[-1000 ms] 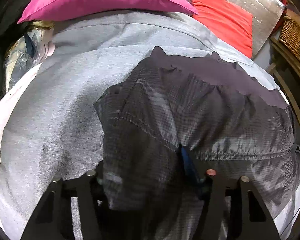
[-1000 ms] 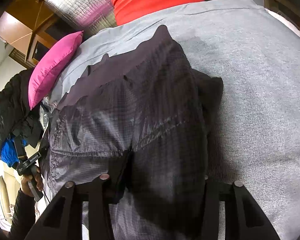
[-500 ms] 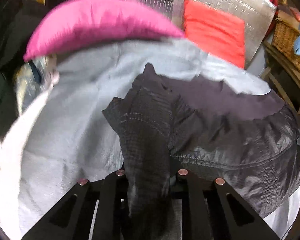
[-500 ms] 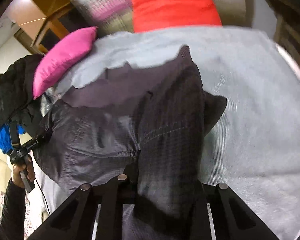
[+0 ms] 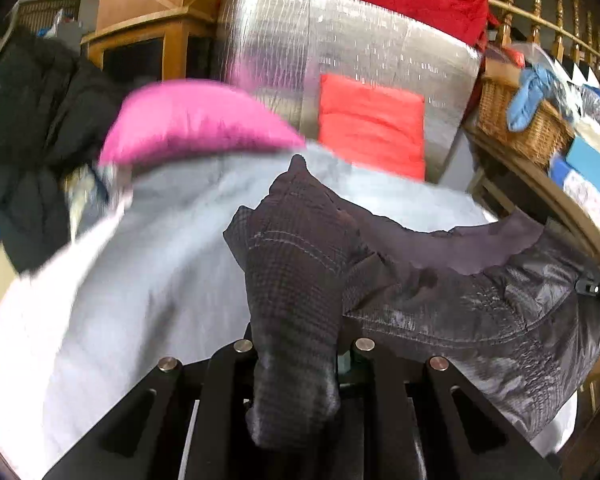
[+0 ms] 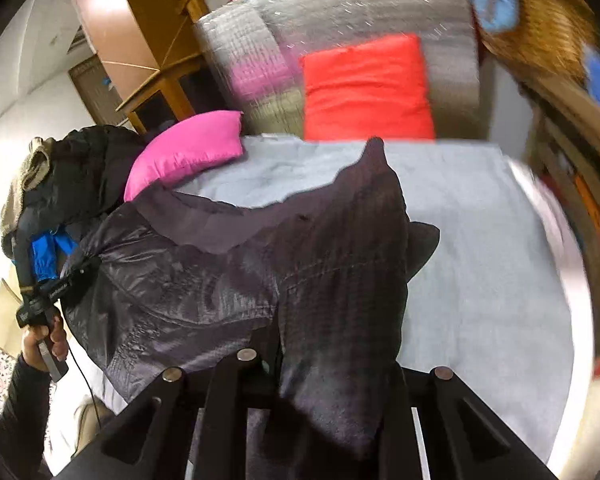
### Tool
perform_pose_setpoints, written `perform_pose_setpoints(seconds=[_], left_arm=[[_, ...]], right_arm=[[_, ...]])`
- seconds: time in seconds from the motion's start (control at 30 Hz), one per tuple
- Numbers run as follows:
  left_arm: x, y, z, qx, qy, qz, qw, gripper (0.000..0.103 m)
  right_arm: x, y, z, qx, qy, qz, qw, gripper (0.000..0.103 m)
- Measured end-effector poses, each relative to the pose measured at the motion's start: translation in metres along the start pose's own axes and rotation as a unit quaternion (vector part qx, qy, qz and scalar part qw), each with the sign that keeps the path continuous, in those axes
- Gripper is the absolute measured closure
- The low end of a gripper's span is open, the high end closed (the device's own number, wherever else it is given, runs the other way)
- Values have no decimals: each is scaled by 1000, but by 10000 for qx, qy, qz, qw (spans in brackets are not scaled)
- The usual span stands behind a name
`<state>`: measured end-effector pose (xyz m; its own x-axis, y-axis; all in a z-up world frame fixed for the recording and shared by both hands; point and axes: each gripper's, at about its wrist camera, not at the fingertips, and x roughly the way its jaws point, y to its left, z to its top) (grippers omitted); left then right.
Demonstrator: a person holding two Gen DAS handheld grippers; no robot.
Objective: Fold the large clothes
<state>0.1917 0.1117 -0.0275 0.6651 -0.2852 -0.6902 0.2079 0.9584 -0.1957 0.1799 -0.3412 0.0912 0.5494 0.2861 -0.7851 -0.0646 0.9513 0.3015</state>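
Two grips: both tongs pinch the garment
Bed: pale grey knitted bed cover, bearing the garment's far end
Garment: dark grey shiny ripstop jacket, lifted at the near edge
Left gripper: closed on bunched fabric
Right gripper: closed likewise
Progress: early, I judge; no finished fold visible, folding still ahead

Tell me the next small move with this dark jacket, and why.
Probably carry both held edges forward toward the pink pillow and lower them. Each tool, left and right, is shut on the dark jacket, whose near part is lifted while the far part lies on the grey sheet.
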Motion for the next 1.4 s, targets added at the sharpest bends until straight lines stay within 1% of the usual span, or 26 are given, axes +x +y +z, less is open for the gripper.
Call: perform_pose_setpoints(seconds=[0.03,0.1,0.13,0.17,0.2,0.23,0.27,0.3,0.33,0.37,0.47,0.5,0.57,0.6,0.67,0.7,0.77,0.83,0.9,1.0,1.07,1.13,1.2,1.3,1.37,1.4], left_arm=[[6,0,-14,-43,125,7,9999,83],[32,3,-53,-189,584,170,9980,80],[42,3,-65,-208,779,312,9963,76],[52,6,-77,-227,958,470,9940,61],[56,10,-87,-249,1022,604,9926,55],[52,11,-88,-305,984,573,9930,52],[41,14,-85,-332,919,549,9937,52],[33,15,-81,-299,883,587,9939,51],[20,17,-73,-193,733,750,9943,47],[9,17,-68,-100,595,901,9941,39],[-24,17,-51,-46,18,1472,9891,32],[-31,15,-44,-83,-135,1515,9883,31],[-38,4,-38,-80,-267,1295,9912,31],[-37,-3,-37,13,-275,1171,9927,31],[-27,-32,-36,423,-212,876,9950,30],[-18,-46,-37,631,-114,739,9952,30],[2,-62,-41,826,83,529,9951,30],[20,-67,-47,774,303,502,9953,30],[49,-61,-50,604,696,509,9944,30],[90,-40,-54,189,1198,758,9897,30],[100,-26,-59,-71,1250,725,9895,30],[105,-21,-61,-131,1187,744,9901,30],[107,-23,-62,-58,1165,815,9898,30],[100,-28,-59,-9,1165,1022,9879,30],[79,-30,-56,-7,1040,1065,9889,30],[65,-33,-56,3,908,1067,9901,30]], right_arm=[[5,-9,-23,134,93,46,9999,84],[27,-26,-66,418,322,118,9985,83],[43,-38,-83,636,531,80,9965,75],[62,-55,-104,947,793,-59,9923,72],[70,-64,-119,1182,787,-31,9899,55],[69,-74,-128,1430,620,51,9878,37],[63,-81,-133,1670,465,98,9848,34],[55,-87,-135,1825,339,134,9825,33],[47,-88,-133,1790,274,64,9834,33],[39,-87,-129,1647,237,-151,9860,33],[15,-70,-115,1097,42,-736,9912,33],[7,-61,-109,882,-122,-873,9922,33],[-4,-38,-92,546,-388,-958,9931,33],[-4,-29,-87,449,-436,-896,9940,33],[8,-4,-74,152,-322,-536,9979,32],[19,7,-72,22,-135,-313,9994,32],[42,16,-68,-83,172,-7,9998,32],[69,12,-66,-10,504,156,9986,32],[90,-10,-63,363,805,316,9956,32],[110,-56,-55,1024,829,191,9911,32],[116,-84,-52,1407,752,138,9871,32],[123,-96,-51,1605,741,236,9840,32],[126,-96,-53,1516,689,170,9859,32],[121,-81,-55,1363,558,-170,9890,32],[99,-61,-56,1089,307,-744,9908,32],[86,-49,-58,839,156,-857,9927,32]])
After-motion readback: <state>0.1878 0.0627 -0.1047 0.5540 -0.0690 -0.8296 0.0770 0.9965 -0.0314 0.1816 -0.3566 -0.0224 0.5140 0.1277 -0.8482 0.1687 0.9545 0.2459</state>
